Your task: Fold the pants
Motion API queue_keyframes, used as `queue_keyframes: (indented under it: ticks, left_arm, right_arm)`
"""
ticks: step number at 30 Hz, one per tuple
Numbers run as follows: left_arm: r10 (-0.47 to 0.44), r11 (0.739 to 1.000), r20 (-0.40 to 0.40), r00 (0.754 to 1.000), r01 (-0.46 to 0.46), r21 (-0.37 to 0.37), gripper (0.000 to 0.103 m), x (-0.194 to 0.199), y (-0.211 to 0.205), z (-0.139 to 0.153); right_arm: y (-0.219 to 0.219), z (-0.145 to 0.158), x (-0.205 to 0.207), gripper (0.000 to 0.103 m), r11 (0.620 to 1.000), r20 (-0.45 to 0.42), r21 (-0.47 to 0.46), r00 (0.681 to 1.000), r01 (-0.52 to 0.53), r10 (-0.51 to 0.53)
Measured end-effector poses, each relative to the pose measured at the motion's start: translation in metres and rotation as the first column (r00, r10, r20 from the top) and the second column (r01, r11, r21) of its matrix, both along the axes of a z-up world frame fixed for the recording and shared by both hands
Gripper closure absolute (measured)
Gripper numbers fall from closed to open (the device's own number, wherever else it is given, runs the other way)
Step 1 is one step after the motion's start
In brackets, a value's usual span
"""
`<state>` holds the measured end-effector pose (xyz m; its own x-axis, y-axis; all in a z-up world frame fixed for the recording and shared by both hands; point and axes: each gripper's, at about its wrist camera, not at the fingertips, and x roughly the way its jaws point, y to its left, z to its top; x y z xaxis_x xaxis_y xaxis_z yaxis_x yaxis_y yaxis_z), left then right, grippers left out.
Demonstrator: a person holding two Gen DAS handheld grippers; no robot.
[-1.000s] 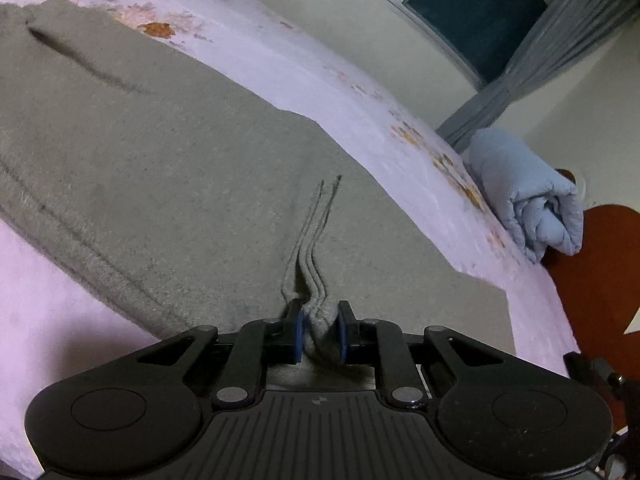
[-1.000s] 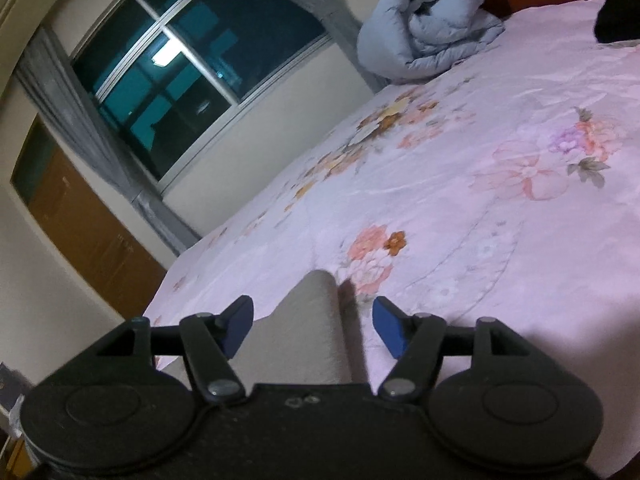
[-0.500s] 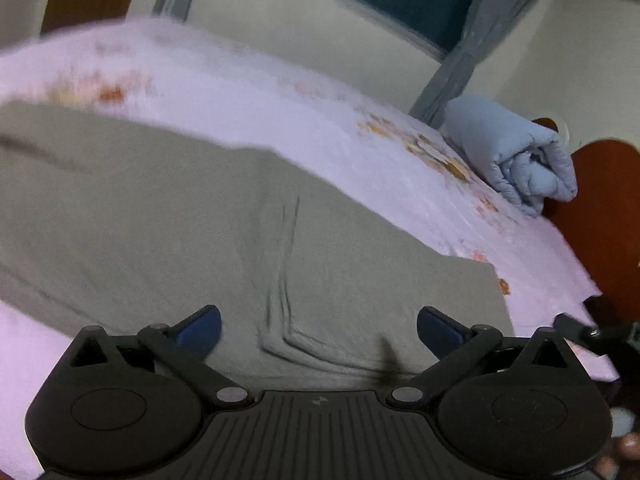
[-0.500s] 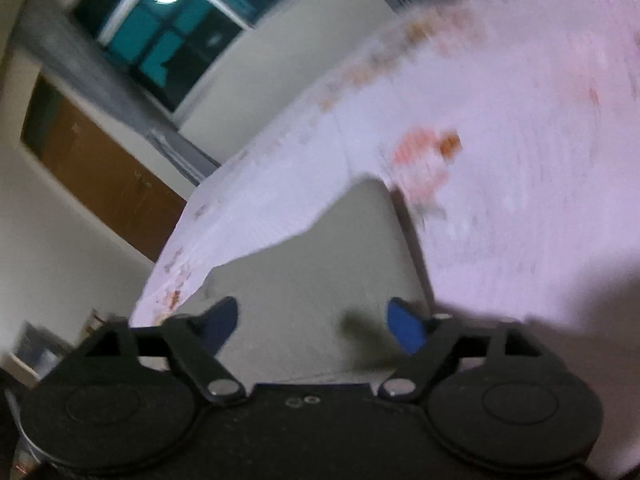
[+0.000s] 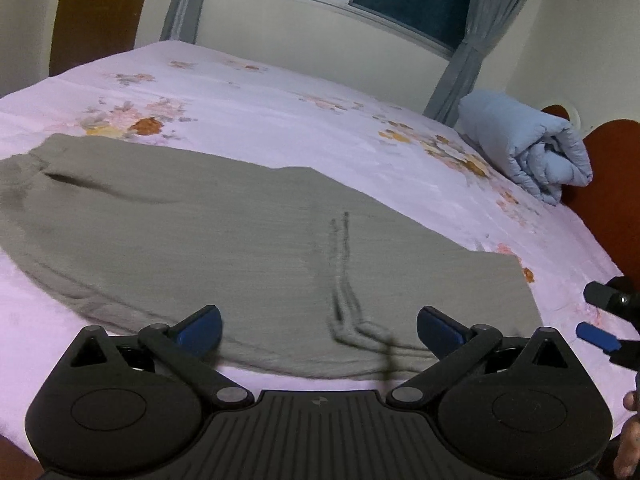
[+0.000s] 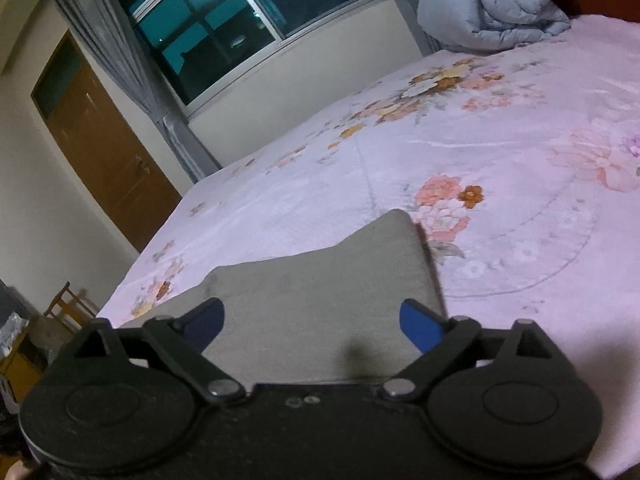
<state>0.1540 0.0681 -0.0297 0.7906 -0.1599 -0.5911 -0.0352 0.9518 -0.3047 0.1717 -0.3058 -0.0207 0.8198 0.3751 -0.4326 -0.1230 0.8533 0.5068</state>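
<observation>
Grey-olive pants point(image 5: 224, 240) lie flat on the pink floral bed sheet point(image 5: 280, 112), waistband at the left and a pinched crease point(image 5: 342, 276) near the front edge. My left gripper point(image 5: 318, 326) is open and empty just above that front edge. In the right wrist view the pants' leg end point(image 6: 332, 292) lies flat on the sheet. My right gripper point(image 6: 312, 322) is open and empty above it; it also shows at the right edge of the left wrist view point(image 5: 604, 320).
A rolled light-blue duvet point(image 5: 524, 152) lies at the head of the bed by a red-brown headboard point(image 5: 608, 184). A window with grey curtains point(image 5: 468, 40) is behind the bed. A wooden door point(image 6: 104, 152) and a chair point(image 6: 68, 308) stand at the left.
My left gripper has let go of the pinched pants fabric, opened wide and drawn back and up. My right gripper has opened wider and pulled back from the leg end.
</observation>
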Motion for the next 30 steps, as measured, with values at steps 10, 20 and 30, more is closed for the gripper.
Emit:
queue_keyframes:
  ticks: [10, 20, 30]
  left_arm:
    - [0.207, 0.978, -0.015, 0.978, -0.207, -0.01, 0.0, -0.029, 0.123, -0.011]
    - [0.363, 0.914, -0.071, 0.929, -0.37, -0.165, 0.0, -0.014, 0.231, -0.048]
    - [0.393, 0.885, 0.065, 0.917, -0.358, -0.298, 0.0, -0.018, 0.238, -0.045]
  right_arm:
    - [0.066, 0.009, 0.001, 0.006, 0.982, 0.061, -0.146, 0.99, -0.117, 0.127]
    - [0.1, 0.002, 0.013, 0.006, 0.975, 0.022, -0.161, 0.987, -0.151, 0.157]
    - [0.169, 0.017, 0.037, 0.006, 0.952, 0.043, -0.156, 0.961, -0.263, 0.272]
